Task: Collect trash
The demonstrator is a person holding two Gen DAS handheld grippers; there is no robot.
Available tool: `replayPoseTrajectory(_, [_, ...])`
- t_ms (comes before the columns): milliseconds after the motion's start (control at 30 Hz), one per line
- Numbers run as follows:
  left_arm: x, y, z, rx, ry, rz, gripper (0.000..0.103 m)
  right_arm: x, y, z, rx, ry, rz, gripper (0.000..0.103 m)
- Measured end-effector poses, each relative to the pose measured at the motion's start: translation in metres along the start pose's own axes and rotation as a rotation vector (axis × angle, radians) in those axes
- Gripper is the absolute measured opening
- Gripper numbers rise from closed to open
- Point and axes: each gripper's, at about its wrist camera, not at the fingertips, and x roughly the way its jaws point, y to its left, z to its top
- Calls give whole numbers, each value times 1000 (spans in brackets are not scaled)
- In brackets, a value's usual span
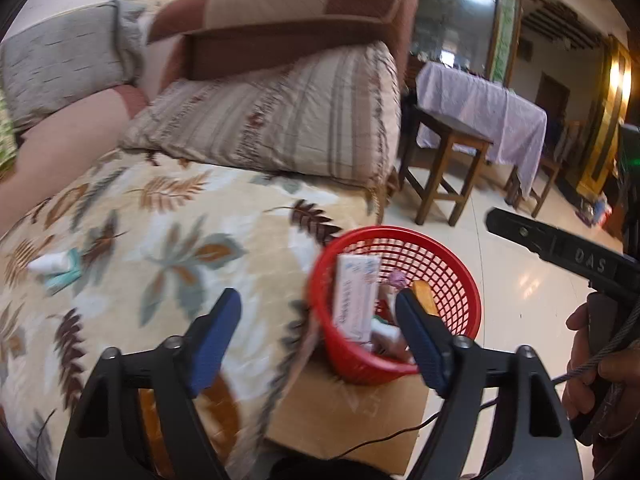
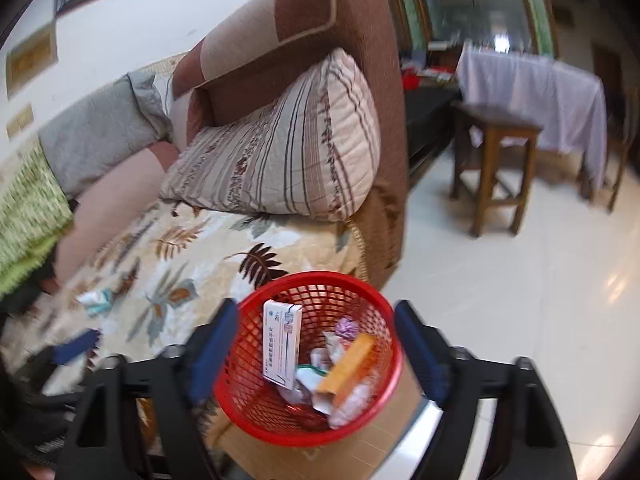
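Leaf-print sofa cover (image 1: 168, 216) is still carrying one crumpled wrapper (image 1: 56, 268) well left of the red basket (image 2: 384, 312) (already holding boxes and scraps), while left gripper (image 1: 320, 336) and right gripper (image 2: 316, 344) are hovering wide open, empty.

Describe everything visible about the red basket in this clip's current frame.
The red basket is round, of what looks like plastic, with lattice walls and a solid rim. It stands upright on a flat brown cardboard piece beside the leaf-patterned sofa cover. Inside stand a white box with printed text, leaning against the wall, an orange box, crumpled wrappers and a small purple ball. Neither tool touches it; both are open above it.
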Motion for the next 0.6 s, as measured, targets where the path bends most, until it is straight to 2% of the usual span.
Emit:
replayPoseTrajectory(100, [-33,24,-14,-19,-40,58,88,-20,27,-17,-45,-30,-105,95])
replayPoseTrajectory(200, [-67,48,-29,-60,-72,123,91,-36,54,-41,-76,-33,-135,97])
replayPoseTrajectory(267, [-92,63,-46,-94,-95,172,96,-43,65,-53,-76,-44,-142,103])
replayPoseTrajectory(367, [-113,78,-67,-143,-106,242,97,-50,85,-72,-111,-30,-129,103])
replayPoseTrajectory(467, [-125,87,-85,-143,-122,285,97,-55,96,-82,-163,-27,-154,103])
replayPoseTrajectory(600, [-129,87,-93,-125,-118,320,97,-64,98,-90,-169,-14,-153,103])
